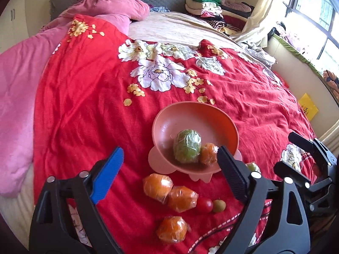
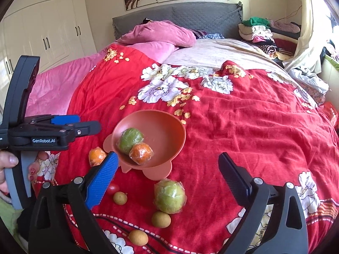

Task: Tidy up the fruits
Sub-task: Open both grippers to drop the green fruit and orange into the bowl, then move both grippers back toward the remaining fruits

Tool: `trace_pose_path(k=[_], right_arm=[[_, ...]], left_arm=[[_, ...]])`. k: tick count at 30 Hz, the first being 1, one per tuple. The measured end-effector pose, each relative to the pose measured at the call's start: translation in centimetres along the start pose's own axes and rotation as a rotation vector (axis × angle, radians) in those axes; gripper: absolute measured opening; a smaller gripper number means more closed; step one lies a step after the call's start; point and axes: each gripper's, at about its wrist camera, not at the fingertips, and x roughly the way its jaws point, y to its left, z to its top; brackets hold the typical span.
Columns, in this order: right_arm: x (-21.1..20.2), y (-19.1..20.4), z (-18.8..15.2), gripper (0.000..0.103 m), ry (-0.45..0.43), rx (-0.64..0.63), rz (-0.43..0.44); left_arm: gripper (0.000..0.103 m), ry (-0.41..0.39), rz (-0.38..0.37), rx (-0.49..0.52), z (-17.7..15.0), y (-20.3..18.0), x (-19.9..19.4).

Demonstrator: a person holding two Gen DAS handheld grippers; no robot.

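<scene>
A pink footed bowl stands on the red bedspread and holds a wrapped green fruit and a wrapped orange. My left gripper hangs open and empty just in front of the bowl. Below it lie three wrapped oranges, a cherry tomato and a small round fruit. My right gripper is open and empty above another wrapped green fruit and small yellowish fruits.
The floral red bedspread covers most of the bed. Pink quilts are heaped on the left, folded clothes at the back right. A hand holds the left gripper's handle. A window is on the right.
</scene>
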Motion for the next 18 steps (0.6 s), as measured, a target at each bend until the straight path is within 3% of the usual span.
trace_pose_path(k=[5,18], right_arm=[[-0.7,0.3,-0.2,0.097,-0.009,-0.007,-0.013],[-1.6,1.1,-1.3,0.098,0.000,-0.023,-0.037]], left_arm=[[0.093,-0.017,0.017,0.003,-0.7,-0.1,-0.9],[0.093,-0.021,0.022,-0.004,-2.9,-0.2,-2.3]])
